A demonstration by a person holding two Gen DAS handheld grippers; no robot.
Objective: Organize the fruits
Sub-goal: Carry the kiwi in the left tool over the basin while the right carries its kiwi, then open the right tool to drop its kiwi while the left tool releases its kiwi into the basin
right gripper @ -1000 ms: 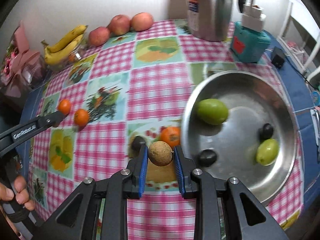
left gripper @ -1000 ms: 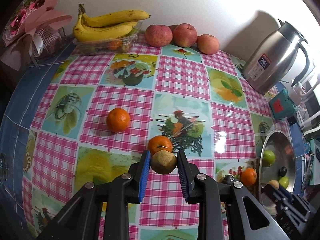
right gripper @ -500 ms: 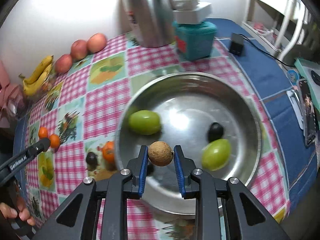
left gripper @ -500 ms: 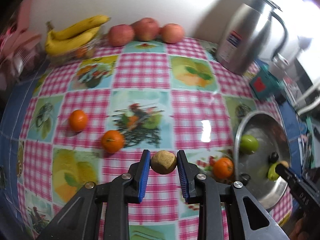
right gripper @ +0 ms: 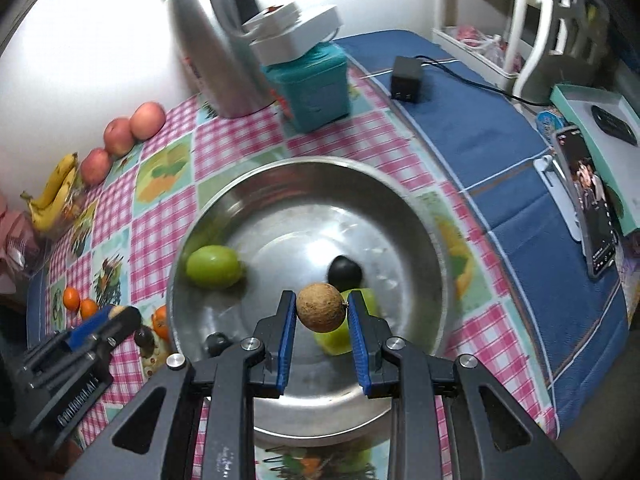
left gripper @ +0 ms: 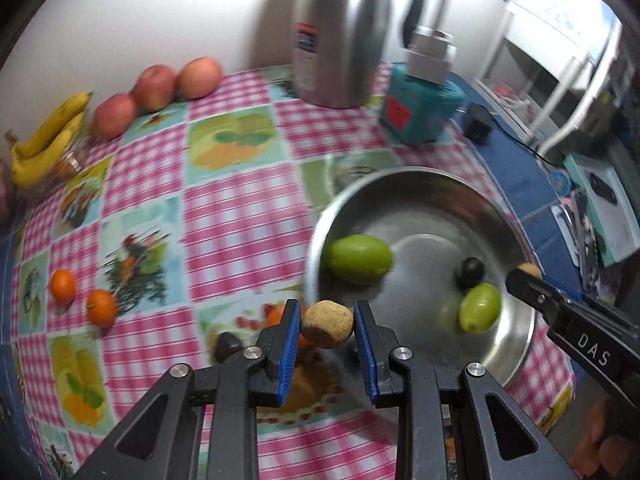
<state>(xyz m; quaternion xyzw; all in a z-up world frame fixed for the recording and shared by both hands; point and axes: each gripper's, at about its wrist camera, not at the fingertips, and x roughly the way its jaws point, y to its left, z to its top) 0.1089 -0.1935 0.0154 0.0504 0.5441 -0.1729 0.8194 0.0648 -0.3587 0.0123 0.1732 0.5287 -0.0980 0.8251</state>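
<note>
Both jaws are clamped: a brown round fruit (left gripper: 327, 323) is pinched by the left gripper (left gripper: 327, 330) beside the steel bowl's (left gripper: 516, 364) rim, and a second brown fruit (right gripper: 320, 307) is held by the right gripper (right gripper: 321, 314) above the bowl, where two green fruits (right gripper: 213, 266) and a dark one (right gripper: 345, 271) are seen.

Bowl's middle is sitting wide open, edges are getting crowded

Two oval green fruits (right gripper: 214, 266) and a small dark round fruit (right gripper: 345, 271) are hogging the wide steel bowl (right gripper: 416, 216); the tall steel thermos jug (right gripper: 216, 48) and teal box (right gripper: 316, 84) are blocking behind it.
</note>
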